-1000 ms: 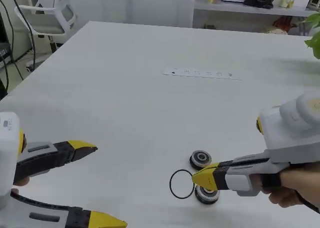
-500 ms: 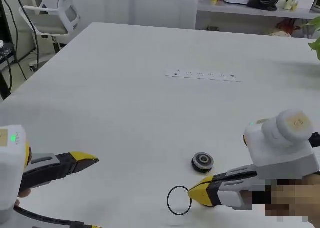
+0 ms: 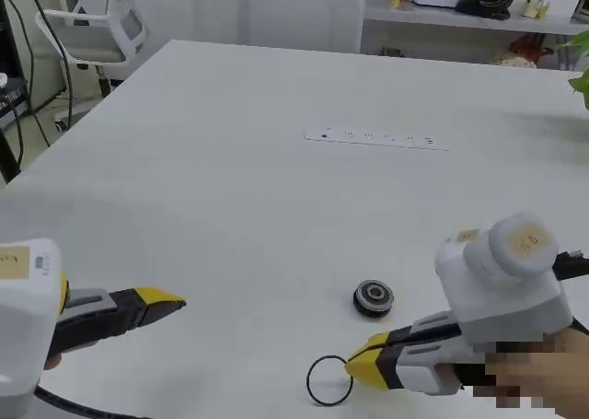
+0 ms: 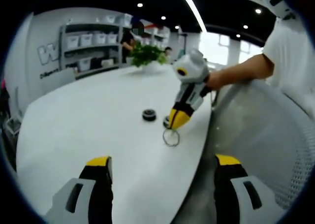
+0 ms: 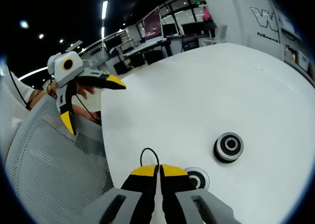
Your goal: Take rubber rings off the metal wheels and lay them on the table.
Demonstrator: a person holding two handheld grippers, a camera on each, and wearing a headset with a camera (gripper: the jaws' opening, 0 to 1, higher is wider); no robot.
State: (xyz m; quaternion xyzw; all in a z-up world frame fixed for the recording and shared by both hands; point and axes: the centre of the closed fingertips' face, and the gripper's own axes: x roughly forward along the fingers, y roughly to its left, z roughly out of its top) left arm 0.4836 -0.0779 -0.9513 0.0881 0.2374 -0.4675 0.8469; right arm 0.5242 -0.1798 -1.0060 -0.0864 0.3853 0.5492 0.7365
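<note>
Two metal wheels [image 5: 228, 146] sit beside your right gripper [image 3: 354, 369], which pinches a black rubber ring [image 3: 329, 380]; your left gripper [image 4: 162, 161] is spread wide.

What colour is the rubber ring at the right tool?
The rubber ring is black; clearest in head view.

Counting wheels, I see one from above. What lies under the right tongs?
A second metal wheel, partly covered by the right tongs, shut on the rubber ring. Its near part is hidden.
</note>
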